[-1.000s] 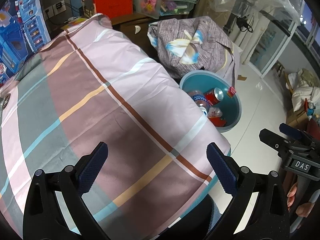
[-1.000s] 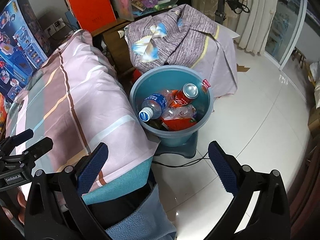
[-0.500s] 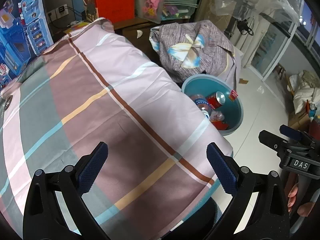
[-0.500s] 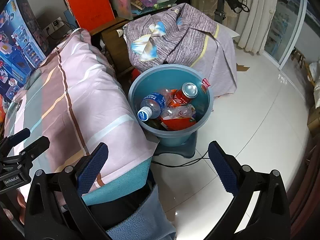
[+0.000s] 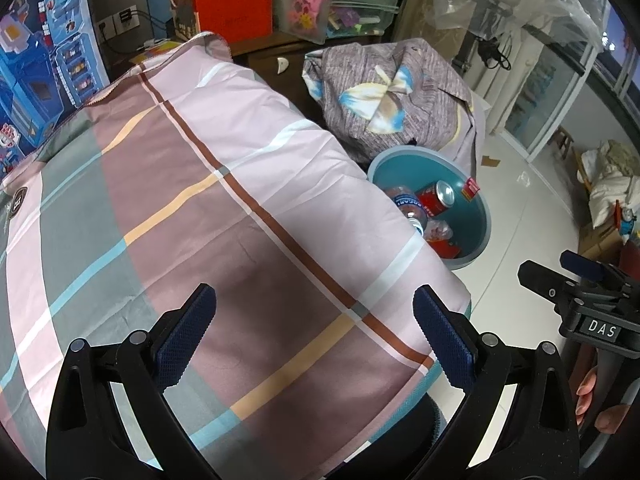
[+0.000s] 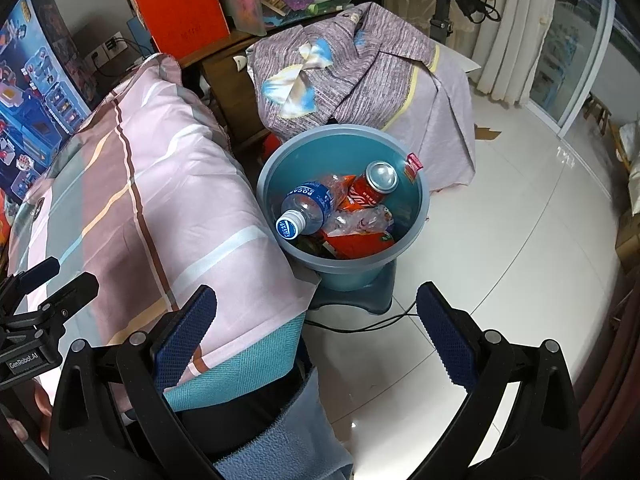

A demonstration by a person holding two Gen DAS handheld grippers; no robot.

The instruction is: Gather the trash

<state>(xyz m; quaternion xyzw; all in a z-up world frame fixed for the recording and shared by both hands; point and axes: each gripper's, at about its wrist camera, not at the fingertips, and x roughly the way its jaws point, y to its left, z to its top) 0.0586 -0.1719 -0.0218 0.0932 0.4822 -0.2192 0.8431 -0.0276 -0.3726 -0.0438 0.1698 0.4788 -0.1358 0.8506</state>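
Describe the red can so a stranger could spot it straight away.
Find the round teal plastic bin on the white floor beside the plaid-covered bed. Inside, the red metal drink can leans against the far wall, silver top upward. Unlike the clear blue-labelled bottle beside it, it is opaque metal.

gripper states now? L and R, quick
Left gripper: open, holding nothing, above the plaid cloth.
Right gripper: open, holding nothing, short of the blue bin.
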